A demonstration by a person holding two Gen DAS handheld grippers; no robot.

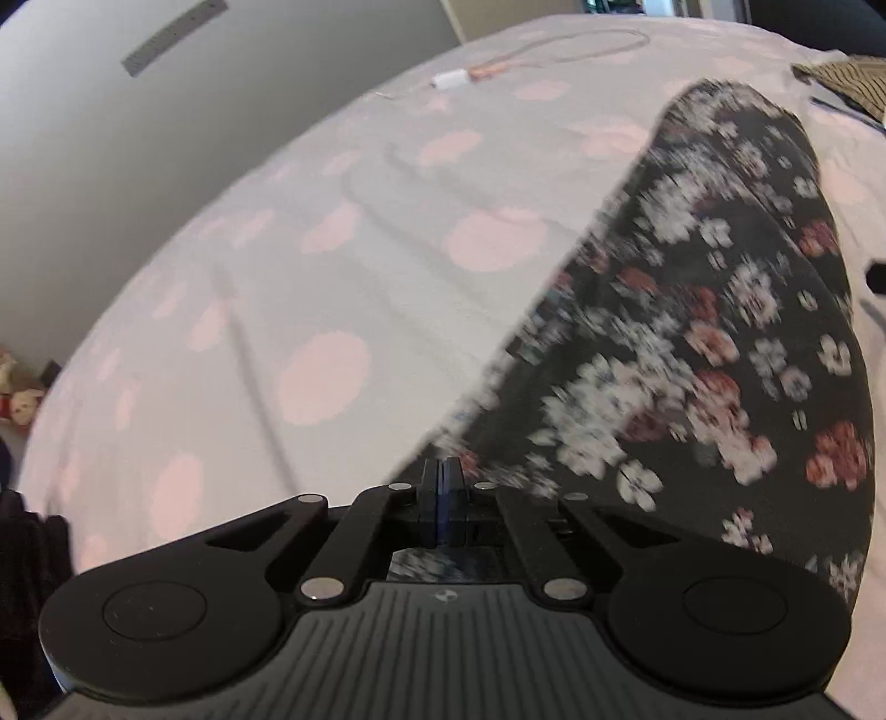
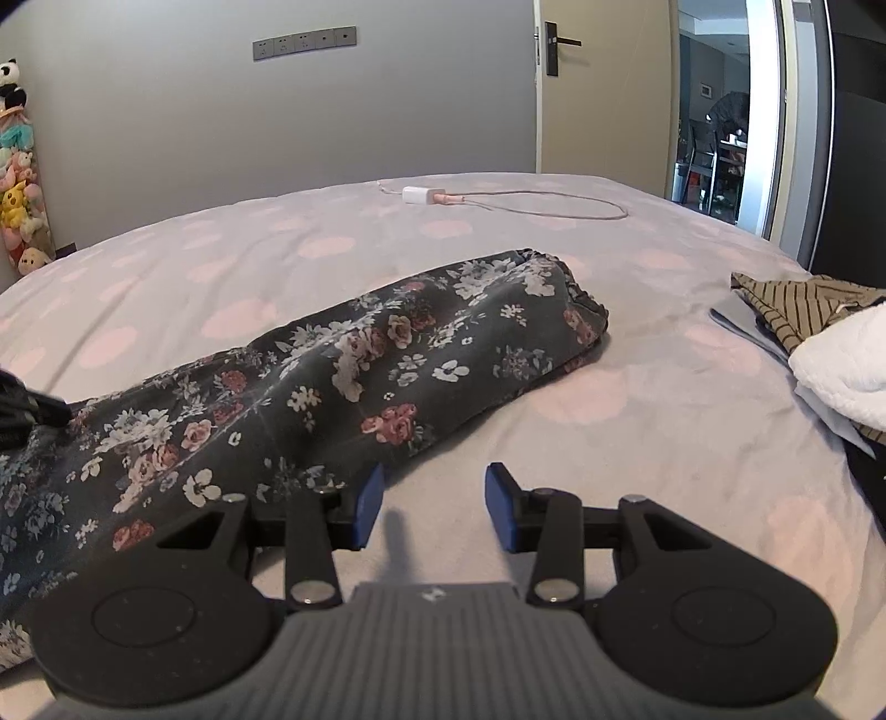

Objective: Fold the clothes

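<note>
A wide bed (image 2: 637, 399) fills both views, covered in a pale grey sheet printed with large pink dots. Toward the far side of it lies a white charger plug (image 2: 418, 195) with a thin cable (image 2: 554, 202) looping away to its right. At the right edge of the bed sits a heap of other laundry: a tan striped garment (image 2: 797, 310) with a fluffy white cloth (image 2: 847, 365) resting against it. Behind the bed stands a grey wall with a row of power sockets (image 2: 304, 42), a tower of soft toys (image 2: 19, 183) in the left corner, and a door (image 2: 603, 88) standing open to another room.

The dark floral garment (image 2: 310, 387), grey-black with white and red flowers, lies stretched diagonally across the middle of the bed, its gathered end pointing away toward the charger.

The right gripper (image 2: 433, 507) hovers low over bare sheet just beside the garment's near edge. Its blue-padded fingers stand apart with nothing between them; the left finger (image 2: 368, 507) is close against the fabric's edge, and whether it touches cannot be told.

The left gripper (image 1: 441, 501) angles down at the garment's other end, at its edge. Its fingers are pressed together; the floral fabric begins right at the tips, but whether any cloth is pinched between them cannot be told. In the left wrist view the garment (image 1: 692, 360) is blurred.
</note>
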